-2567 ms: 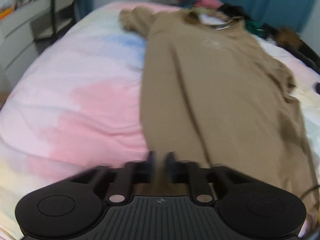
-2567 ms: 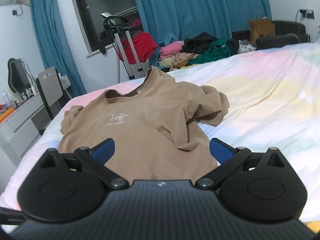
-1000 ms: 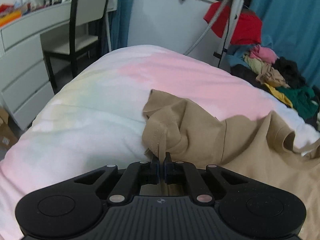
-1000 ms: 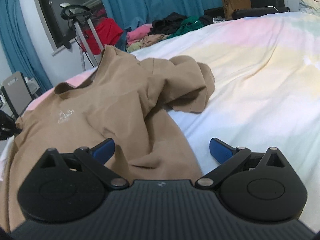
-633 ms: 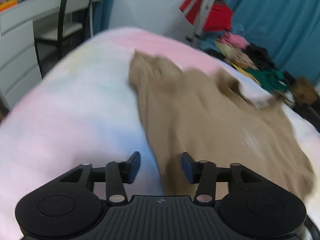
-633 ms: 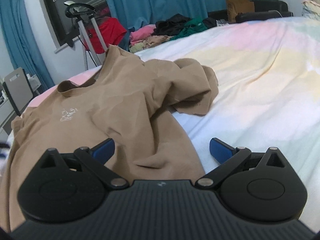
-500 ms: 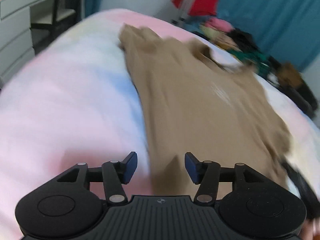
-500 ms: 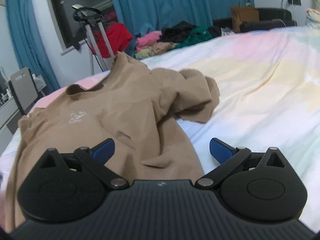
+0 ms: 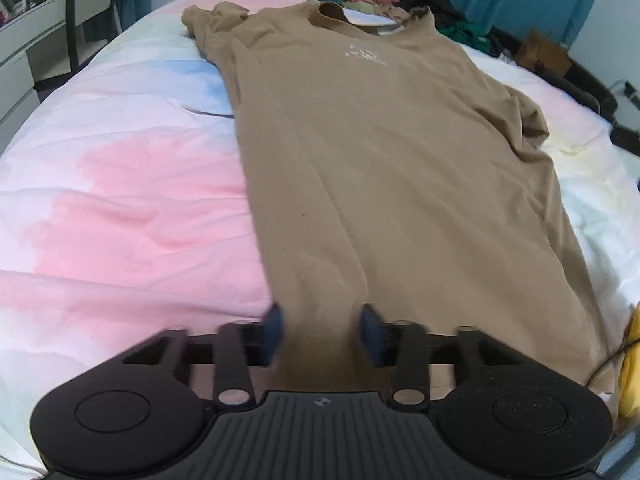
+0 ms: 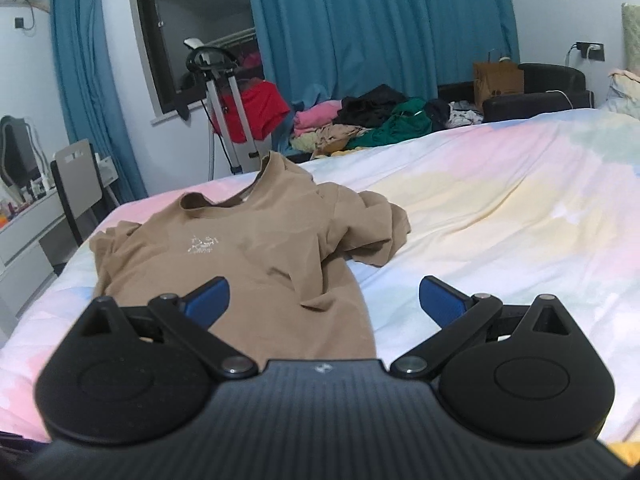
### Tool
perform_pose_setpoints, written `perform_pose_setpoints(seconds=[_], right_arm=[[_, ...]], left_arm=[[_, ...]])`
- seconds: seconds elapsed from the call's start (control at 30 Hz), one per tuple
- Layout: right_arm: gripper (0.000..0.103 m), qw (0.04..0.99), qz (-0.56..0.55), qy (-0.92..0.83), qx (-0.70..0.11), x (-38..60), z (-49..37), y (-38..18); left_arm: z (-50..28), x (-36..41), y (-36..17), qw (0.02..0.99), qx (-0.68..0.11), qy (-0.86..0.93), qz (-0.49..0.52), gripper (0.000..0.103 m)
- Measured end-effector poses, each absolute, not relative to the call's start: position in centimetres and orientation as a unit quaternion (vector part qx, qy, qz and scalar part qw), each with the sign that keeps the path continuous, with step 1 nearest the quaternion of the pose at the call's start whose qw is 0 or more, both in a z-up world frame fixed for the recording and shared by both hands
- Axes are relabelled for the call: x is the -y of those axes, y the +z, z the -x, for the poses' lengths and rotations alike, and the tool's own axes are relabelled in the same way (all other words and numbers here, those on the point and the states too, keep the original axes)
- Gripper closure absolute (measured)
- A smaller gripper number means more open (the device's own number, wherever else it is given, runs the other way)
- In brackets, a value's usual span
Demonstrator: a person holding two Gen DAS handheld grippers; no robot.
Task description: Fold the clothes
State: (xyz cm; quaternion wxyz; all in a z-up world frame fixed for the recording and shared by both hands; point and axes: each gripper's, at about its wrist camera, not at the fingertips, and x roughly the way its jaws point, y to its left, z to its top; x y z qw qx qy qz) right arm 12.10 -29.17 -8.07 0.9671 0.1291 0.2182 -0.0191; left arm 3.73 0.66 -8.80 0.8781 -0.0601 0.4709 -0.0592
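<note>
A tan T-shirt (image 9: 380, 160) lies lengthwise on the pastel bed cover (image 9: 120, 184), chest logo up, collar at the far end. Its left sleeve (image 9: 208, 20) is bunched by the collar and its right sleeve (image 10: 372, 228) is crumpled on the sheet. My left gripper (image 9: 322, 328) stands open over the hem's left part, with shirt fabric showing between its blurred blue fingers (image 9: 274, 326). From the hem end, the right gripper (image 10: 322, 300) is wide open above the T-shirt (image 10: 260, 248) and its right edge, with nothing held.
A pile of clothes (image 10: 360, 124) lies beyond the bed's far edge by the blue curtain. A steamer stand with a red garment (image 10: 248, 116), a chair (image 10: 76, 180) and a white desk (image 10: 24, 232) stand at the left. Something yellow (image 9: 630, 360) lies at the near right.
My left gripper let go of the bunched left sleeve, opened, and drew back to the hem, where its jaws have narrowed slightly. The right gripper stayed open and rose a little.
</note>
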Motion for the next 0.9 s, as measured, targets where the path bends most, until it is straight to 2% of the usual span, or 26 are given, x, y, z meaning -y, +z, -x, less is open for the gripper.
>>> perform_pose_setpoints(seconds=[0.03, 0.07, 0.23, 0.47, 0.5, 0.53, 0.57, 0.63, 0.77, 0.9], right_arm=[[0.0, 0.967, -0.13, -0.02, -0.217, 29.2, -11.9, -8.1], [0.0, 0.967, -0.129, -0.021, -0.217, 29.3, -11.8, -8.3], [0.0, 0.967, -0.126, -0.028, -0.22, 29.4, -11.9, -9.1], [0.0, 0.957, -0.175, -0.016, -0.232, 30.0, -12.7, -9.9], [0.0, 0.955, -0.184, -0.014, -0.234, 30.1, -12.8, -10.0], [0.0, 0.953, -0.193, -0.011, -0.235, 30.2, -12.9, -10.1], [0.0, 0.95, -0.202, -0.009, -0.237, 30.3, -13.0, -10.2], [0.0, 0.945, -0.224, -0.005, -0.239, 30.7, -13.1, -10.3], [0.0, 0.934, -0.266, 0.006, -0.237, 31.4, -13.6, -10.3], [0.0, 0.927, -0.294, 0.019, -0.23, 31.7, -14.1, -10.5]], left_arm=[[-3.5, -1.1, -8.7, 0.878, -0.469, -0.063, 0.073, 0.091], [-3.2, -1.9, -8.3, 0.878, -0.466, -0.066, 0.09, 0.097], [-1.6, -7.0, -6.4, 0.872, -0.451, -0.047, 0.185, 0.099], [0.4, -11.6, -5.5, 0.867, -0.439, 0.068, 0.226, 0.095], [0.4, -11.6, -5.2, 0.87, -0.434, 0.071, 0.224, 0.092], [0.5, -11.5, -4.8, 0.875, -0.426, 0.073, 0.219, 0.084], [0.6, -11.2, -4.3, 0.881, -0.417, 0.073, 0.211, 0.066], [0.6, -10.5, -3.3, 0.895, -0.399, 0.07, 0.19, 0.044], [-0.2, -7.6, -1.6, 0.915, -0.373, 0.051, 0.147, 0.028], [-3.0, -3.7, -0.6, 0.923, -0.363, 0.022, 0.126, 0.024]])
